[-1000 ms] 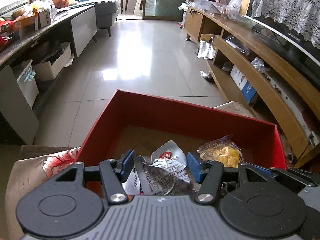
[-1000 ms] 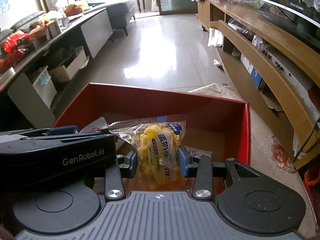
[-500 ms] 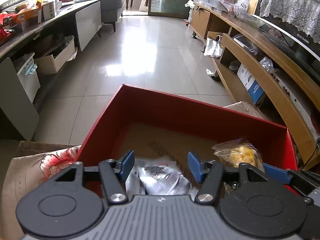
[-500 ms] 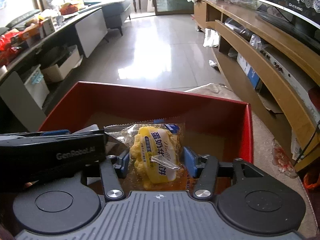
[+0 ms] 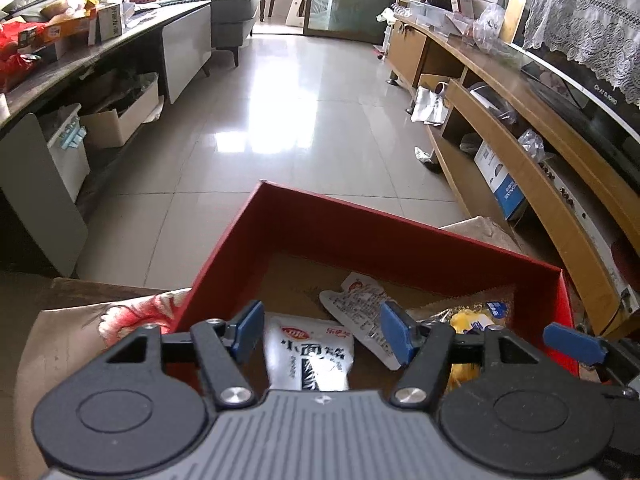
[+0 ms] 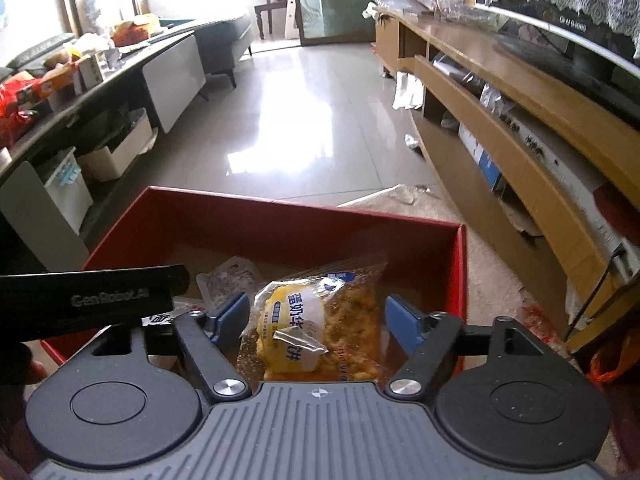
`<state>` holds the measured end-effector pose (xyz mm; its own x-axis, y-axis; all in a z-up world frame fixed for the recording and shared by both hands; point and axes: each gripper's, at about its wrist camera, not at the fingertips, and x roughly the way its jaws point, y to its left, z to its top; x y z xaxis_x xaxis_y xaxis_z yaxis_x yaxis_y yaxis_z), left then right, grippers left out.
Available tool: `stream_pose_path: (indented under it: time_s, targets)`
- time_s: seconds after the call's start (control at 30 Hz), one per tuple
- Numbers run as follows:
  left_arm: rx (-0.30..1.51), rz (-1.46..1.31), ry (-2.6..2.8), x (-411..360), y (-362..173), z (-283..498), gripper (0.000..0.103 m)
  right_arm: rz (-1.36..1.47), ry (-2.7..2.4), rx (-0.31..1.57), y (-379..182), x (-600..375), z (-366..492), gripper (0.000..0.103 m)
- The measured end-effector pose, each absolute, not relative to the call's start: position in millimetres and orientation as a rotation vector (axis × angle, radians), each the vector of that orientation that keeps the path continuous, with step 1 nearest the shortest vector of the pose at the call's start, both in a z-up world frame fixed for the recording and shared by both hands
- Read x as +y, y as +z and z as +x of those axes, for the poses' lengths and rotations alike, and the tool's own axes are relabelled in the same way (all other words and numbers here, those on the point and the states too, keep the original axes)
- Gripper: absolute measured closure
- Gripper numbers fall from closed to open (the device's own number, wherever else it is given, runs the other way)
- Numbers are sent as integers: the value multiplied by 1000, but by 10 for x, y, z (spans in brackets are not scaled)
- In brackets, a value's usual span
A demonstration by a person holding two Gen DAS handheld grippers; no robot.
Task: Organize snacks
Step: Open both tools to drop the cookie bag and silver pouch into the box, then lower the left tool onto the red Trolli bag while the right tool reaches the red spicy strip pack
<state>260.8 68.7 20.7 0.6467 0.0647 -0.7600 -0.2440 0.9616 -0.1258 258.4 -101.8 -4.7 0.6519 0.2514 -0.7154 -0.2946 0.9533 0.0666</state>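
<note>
Snacks lay in the red box [image 6: 280, 224]: my right gripper [image 6: 316, 320] had just been opening, pads clear of the yellow egg-cake pack [image 6: 308, 328] between them. My left gripper [image 5: 320, 326] widened too, white noodle packet [image 5: 310, 354] loose beneath. Floral cloth [image 5: 100, 320], tiled floor [image 5: 304, 120].

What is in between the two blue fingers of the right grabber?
A yellow snack packet lies between the right gripper's fingers, in the red box. The jaws have just been opening and no longer squeeze it. The right wrist view shows this.
</note>
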Motion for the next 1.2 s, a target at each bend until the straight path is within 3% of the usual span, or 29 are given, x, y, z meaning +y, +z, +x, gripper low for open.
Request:
stream_pose_path:
  time_s: [0.57, 1.2]
  targets:
    - [873, -227, 157, 696, 413, 1995, 38, -106, 286, 800, 226, -1096, 2259, 23]
    - [991, -239, 98, 692, 194, 1396, 38, -200, 313, 874, 166, -1050, 1662, 23]
